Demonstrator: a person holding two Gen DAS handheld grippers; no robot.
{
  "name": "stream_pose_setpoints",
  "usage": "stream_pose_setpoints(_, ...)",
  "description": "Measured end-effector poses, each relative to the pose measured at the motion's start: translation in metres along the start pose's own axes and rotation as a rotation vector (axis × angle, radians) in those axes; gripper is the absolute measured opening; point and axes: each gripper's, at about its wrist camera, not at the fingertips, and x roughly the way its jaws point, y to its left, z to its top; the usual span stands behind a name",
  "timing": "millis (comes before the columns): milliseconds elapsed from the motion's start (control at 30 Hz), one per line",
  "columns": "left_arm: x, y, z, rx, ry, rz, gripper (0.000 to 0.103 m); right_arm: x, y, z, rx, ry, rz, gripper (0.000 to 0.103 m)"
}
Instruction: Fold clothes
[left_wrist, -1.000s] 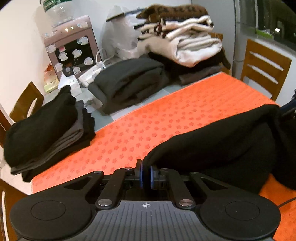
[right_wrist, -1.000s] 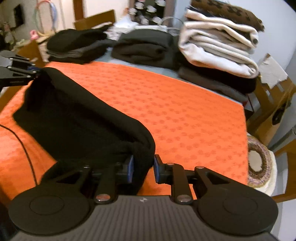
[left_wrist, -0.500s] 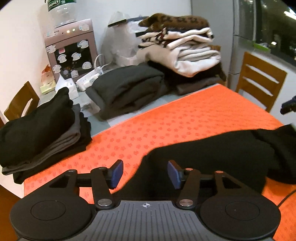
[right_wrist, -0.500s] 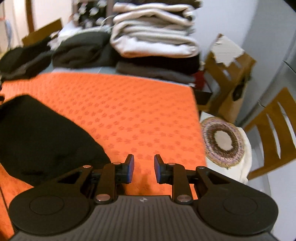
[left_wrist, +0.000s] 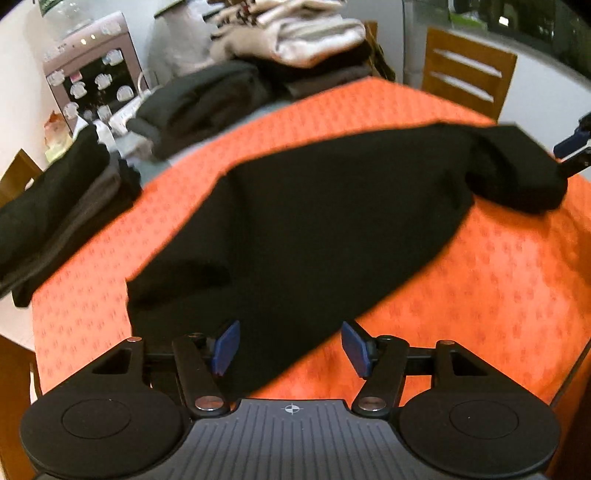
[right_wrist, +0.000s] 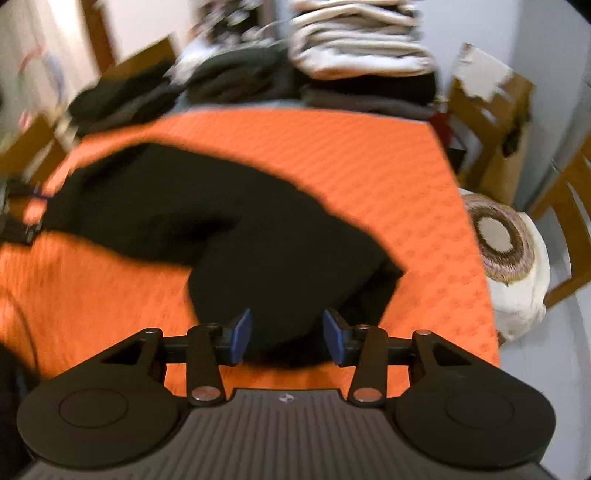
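Lying flat, the black garment (left_wrist: 314, 229) sits between each released, just-opening hand-held gripper (left_wrist: 290, 347) (right_wrist: 287, 334).

A black garment (right_wrist: 229, 229) lies spread across the orange paw-print tablecloth (right_wrist: 369, 166), running from the table's left edge toward its near right corner. The right gripper (right_wrist: 287, 334) hangs over the garment's near end, its blue-padded jaws having just been opening, cloth between them but unpressed. Stacks of folded clothes (right_wrist: 358, 44) line the table's far edge. The left gripper (right_wrist: 22, 210) shows at the left edge.
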Motion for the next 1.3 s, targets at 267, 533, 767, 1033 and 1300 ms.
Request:
stream_pose_setpoints(267,0.013,-0.002,-0.019,0.012,0.014,0.041,0.068,0.009,0.054,-0.014,-0.293,0.014,-0.015,0.061)
stream_pose_setpoints(533,0.014,0.002,-0.018,0.000,-0.030,0.140,0.005,0.035,0.064,-0.017,-0.449,-0.009,-0.120,0.018)
stream_pose_setpoints(767,-0.046,0.022,0.000,-0.137,-0.254,0.299,0.003,-0.016,0.039,0.008,-0.348,-0.162,-0.242,0.009)
stream_pose_setpoints(1033,-0.137,0.034,0.032,-0.172,-0.435,0.358,0.003,-0.106,0.017,0.041,-0.222,-0.320,-0.271,0.008)
stream_pose_setpoints(1300,-0.207,0.051,0.072,-0.163,-0.530,0.345,0.003,-0.169,0.010,0.072,-0.147,-0.404,-0.224,0.008)
